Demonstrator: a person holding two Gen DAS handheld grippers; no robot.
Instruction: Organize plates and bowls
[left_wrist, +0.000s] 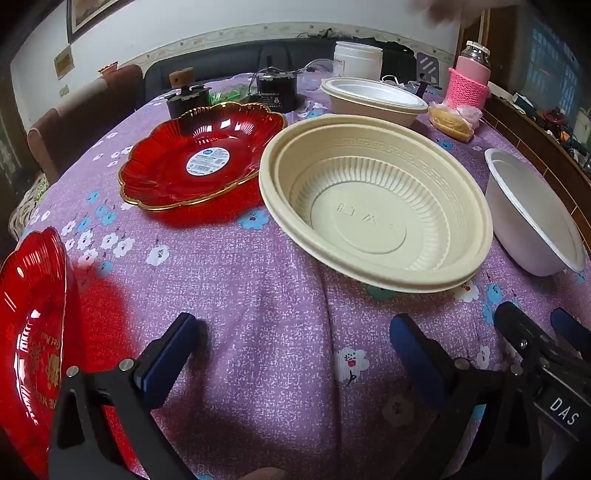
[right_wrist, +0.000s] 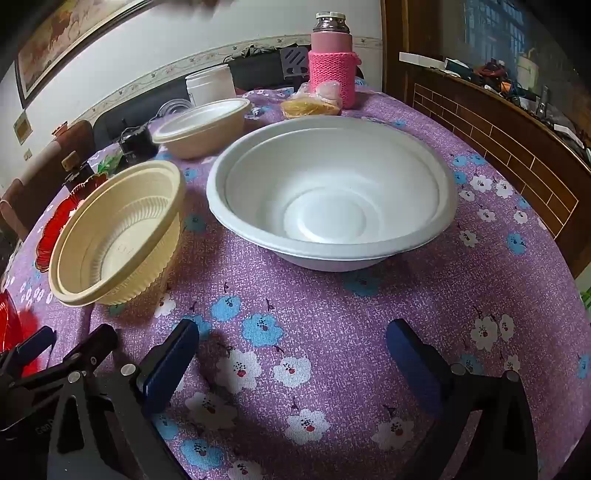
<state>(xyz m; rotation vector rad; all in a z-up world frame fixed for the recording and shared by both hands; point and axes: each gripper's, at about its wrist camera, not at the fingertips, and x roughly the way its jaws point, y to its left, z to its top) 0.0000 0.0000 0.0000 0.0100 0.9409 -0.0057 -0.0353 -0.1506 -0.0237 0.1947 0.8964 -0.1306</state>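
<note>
Left gripper (left_wrist: 291, 354) jaws apart, empty, over the purple floral tablecloth (left_wrist: 258, 288). Beige bowl (left_wrist: 373, 210) just ahead, slightly right; red plate (left_wrist: 199, 162) beyond, to the left; second red plate (left_wrist: 33, 332) beside its left finger. Right gripper (right_wrist: 291, 358) likewise spread, empty; white bowl (right_wrist: 332, 199) directly ahead, untouched.

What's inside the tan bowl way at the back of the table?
A white bowl sits nested inside the far tan bowl, its rim showing just above the tan one. Whether anything lies in the white bowl's bottom cannot be seen; its own rim hides that.
</note>
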